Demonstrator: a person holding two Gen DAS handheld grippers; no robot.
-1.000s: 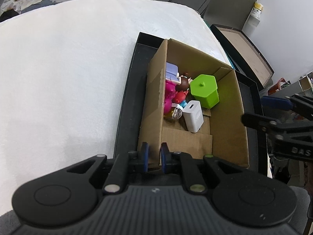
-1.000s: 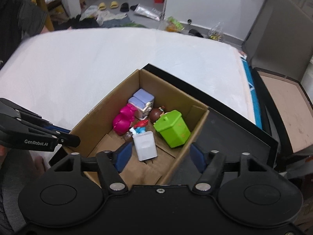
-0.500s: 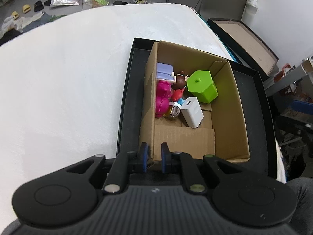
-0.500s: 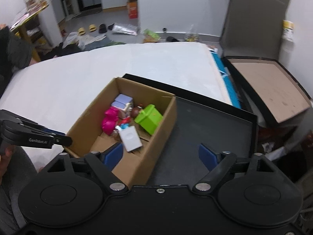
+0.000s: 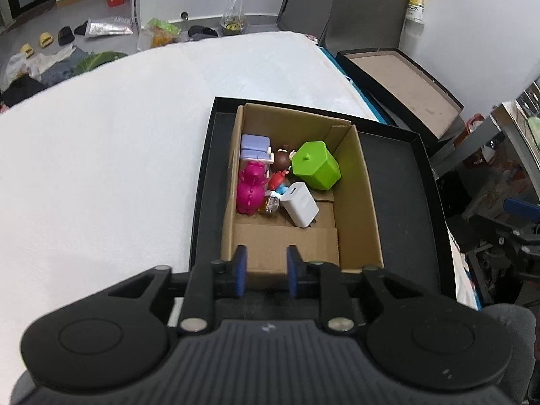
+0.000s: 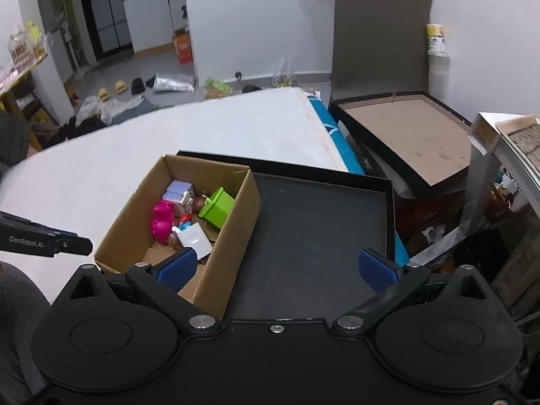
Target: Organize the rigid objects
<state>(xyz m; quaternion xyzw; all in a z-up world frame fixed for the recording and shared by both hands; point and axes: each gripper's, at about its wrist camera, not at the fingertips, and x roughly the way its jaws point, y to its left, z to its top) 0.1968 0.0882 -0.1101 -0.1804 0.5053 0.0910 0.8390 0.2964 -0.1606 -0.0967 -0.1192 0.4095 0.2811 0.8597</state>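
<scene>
A cardboard box (image 5: 357, 202) stands in the left part of a shallow black tray (image 5: 401, 182) on a white table. In it lie a green lidded pot (image 5: 315, 165), a white charger cube (image 5: 301, 204), a pink toy (image 5: 250, 189), a lilac block (image 5: 254, 146) and small figures. My left gripper (image 5: 264, 270) hovers at the box's near wall, its jaws a little apart and holding nothing. My right gripper (image 6: 275, 266) is wide open and empty above the tray (image 6: 320, 229), to the right of the box (image 6: 236, 222).
The white table (image 5: 101, 155) stretches left and far. A second black tray with a brown inside (image 6: 408, 138) lies off the table's right edge. Cluttered shelving (image 6: 506, 202) stands at the right. Shoes and bags lie on the floor (image 6: 135, 84) beyond.
Both grippers have pulled back and risen from the box. My left gripper has let go of the box's near wall and its jaws have parted. My right gripper has swung right over the tray.
</scene>
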